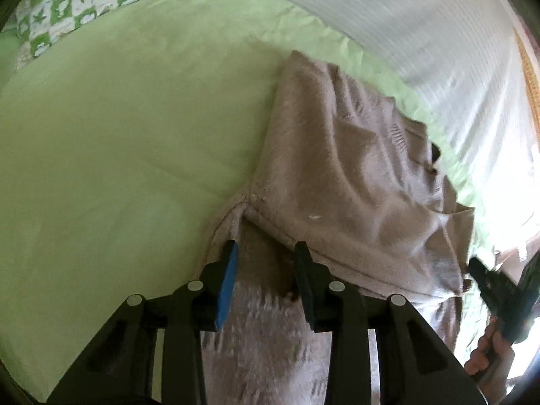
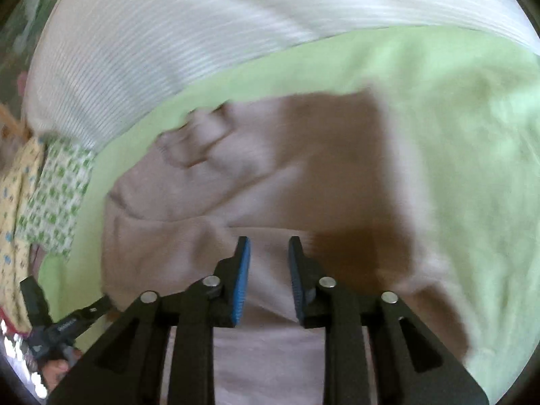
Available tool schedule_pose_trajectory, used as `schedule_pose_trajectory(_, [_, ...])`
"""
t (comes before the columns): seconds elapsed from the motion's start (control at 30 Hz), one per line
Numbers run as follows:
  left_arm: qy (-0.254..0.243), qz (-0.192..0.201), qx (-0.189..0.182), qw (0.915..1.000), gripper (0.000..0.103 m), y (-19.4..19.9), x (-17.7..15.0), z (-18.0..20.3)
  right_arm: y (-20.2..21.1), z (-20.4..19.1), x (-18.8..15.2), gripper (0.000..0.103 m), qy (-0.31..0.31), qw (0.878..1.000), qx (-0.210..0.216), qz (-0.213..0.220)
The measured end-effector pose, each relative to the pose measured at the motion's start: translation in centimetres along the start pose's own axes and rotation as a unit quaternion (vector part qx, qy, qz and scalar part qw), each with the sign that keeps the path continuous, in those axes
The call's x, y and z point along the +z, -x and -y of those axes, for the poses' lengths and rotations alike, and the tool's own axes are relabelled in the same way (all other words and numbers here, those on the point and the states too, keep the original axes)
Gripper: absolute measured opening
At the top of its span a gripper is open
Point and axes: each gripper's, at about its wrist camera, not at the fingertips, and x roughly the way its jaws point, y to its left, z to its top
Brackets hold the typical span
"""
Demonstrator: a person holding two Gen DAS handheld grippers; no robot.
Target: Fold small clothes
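We have the garment [image 1: 354,168] lying rumpled on the green sheet [image 1: 118,135], just beside the striped white cover [image 1: 422,50]. Our left gripper [image 1: 265,253] sits over the garment's near edge, jaws open with fabric showing between them but nothing pinched. Our right gripper [image 2: 268,246] hovers above the garment [image 2: 236,185] too, jaws likewise apart and empty (this view is blurred, so we cannot tell how close the tips are to the cloth).

The main risk, as we judge it, is a bad pinch. The garment looks soft and thick, with several layers bunched near the left gripper, so closing here could catch only the top layer, or the sheet under the garment as well. Then a lift would drag the sheet or leave a lopsided fold. If our two grippers take uneven spots on the garment, the fold would skew. The garment also lies close to the cover, which a sweep could snag.
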Motion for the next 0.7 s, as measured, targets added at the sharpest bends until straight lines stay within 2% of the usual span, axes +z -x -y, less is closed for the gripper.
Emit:
schedule_pose_trajectory(0.07, [-0.001,0.012,0.000,0.9999,0.042,1.0,-0.3,0.1,1.8,2.6,-0.6,0.039,-0.028,0.999,-0.025,0.019])
schedule_pose_trajectory(0.13, [-0.004,0.023,-0.001,0.9997,0.045,1.3,-0.3,0.4,2.6,4.6,-1.1,0.040,-0.056,0.998,-0.033,0.023])
schedule_pose_trajectory(0.23, [-0.018,0.025,0.012,0.9995,0.046,1.2,0.0,0.9,2.1,6.4,-1.5,0.040,-0.088,0.996,-0.006,0.009])
schedule_pose_trajectory(0.33, [-0.025,0.013,0.026,0.9993,0.046,0.3,0.1,0.9,0.6,6.2,-1.2,0.040,-0.098,0.995,0.024,0.003])
schedule_pose_trajectory(0.43, [-0.033,-0.004,0.051,0.9982,0.046,-1.1,0.1,1.0,-1.0,5.5,-0.9,0.040,-0.090,0.996,0.014,-0.021])
schedule_pose_trajectory(0.47, [-0.038,-0.004,0.056,0.9977,0.046,-1.4,0.0,1.2,-1.2,5.4,-0.9,0.037,-0.089,0.996,0.014,-0.028])
schedule_pose_trajectory(0.5, [-0.042,-0.003,0.060,0.9973,0.046,-1.4,0.0,1.3,-1.0,5.1,-0.9,0.027,-0.076,0.997,0.016,-0.031])
schedule_pose_trajectory(0.53, [-0.046,-0.004,0.066,0.9967,0.046,-1.5,0.0,1.4,-0.8,4.7,-0.7,0.008,-0.058,0.998,0.013,-0.030])
schedule_pose_trajectory(0.57, [-0.049,-0.004,0.068,0.9965,0.046,-1.5,0.0,1.5,-0.1,4.3,-0.5,0.008,-0.046,0.999,0.011,-0.017])
schedule_pose_trajectory(0.63, [-0.056,-0.004,0.074,0.9957,0.046,-1.6,-0.1,1.6,2.2,3.9,0.1,0.007,-0.034,0.998,0.036,0.034])
schedule_pose_trajectory(0.67, [-0.058,-0.004,0.074,0.9956,0.047,-1.6,-0.1,1.6,3.6,3.7,0.4,0.007,-0.024,0.997,0.039,0.068])
schedule_pose_trajectory(0.7, [-0.059,-0.004,0.075,0.9955,0.047,-1.7,-0.1,1.5,4.0,3.8,0.5,0.007,-0.018,0.996,0.028,0.077])
